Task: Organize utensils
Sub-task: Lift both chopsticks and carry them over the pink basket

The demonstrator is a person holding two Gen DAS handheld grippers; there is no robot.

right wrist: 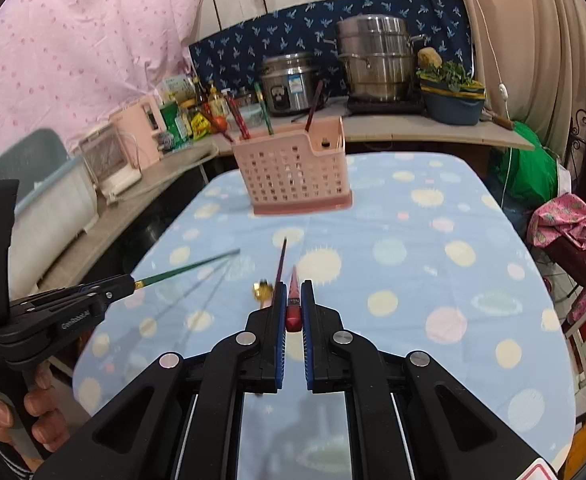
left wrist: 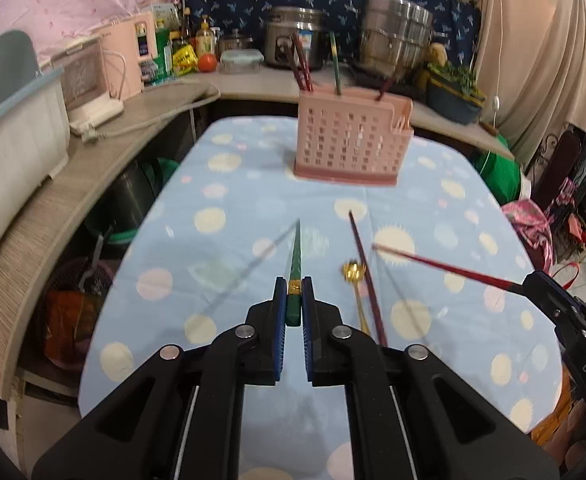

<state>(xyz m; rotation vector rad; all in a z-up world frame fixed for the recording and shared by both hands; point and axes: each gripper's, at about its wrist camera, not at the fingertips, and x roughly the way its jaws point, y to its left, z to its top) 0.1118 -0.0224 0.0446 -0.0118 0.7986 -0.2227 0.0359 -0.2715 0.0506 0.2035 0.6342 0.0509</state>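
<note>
My left gripper (left wrist: 293,286) is shut on a green chopstick (left wrist: 295,256) and holds it above the table, tip pointing forward; the stick also shows in the right wrist view (right wrist: 189,268). My right gripper (right wrist: 293,290) is shut on a red chopstick (right wrist: 293,292), which shows in the left wrist view (left wrist: 441,266) too. A dark red chopstick (left wrist: 367,276) and a gold spoon (left wrist: 355,280) lie on the blue dotted tablecloth (left wrist: 253,184) between the grippers. A pink utensil basket (left wrist: 351,138) stands at the far end with several chopsticks upright in it.
A counter (left wrist: 93,148) curves round the left and back with a pink appliance (left wrist: 93,76), bottles, a rice cooker (left wrist: 293,40) and steel pots (left wrist: 397,36). A planter (left wrist: 453,96) sits at the back right. Bags and a chair (right wrist: 585,320) crowd the right.
</note>
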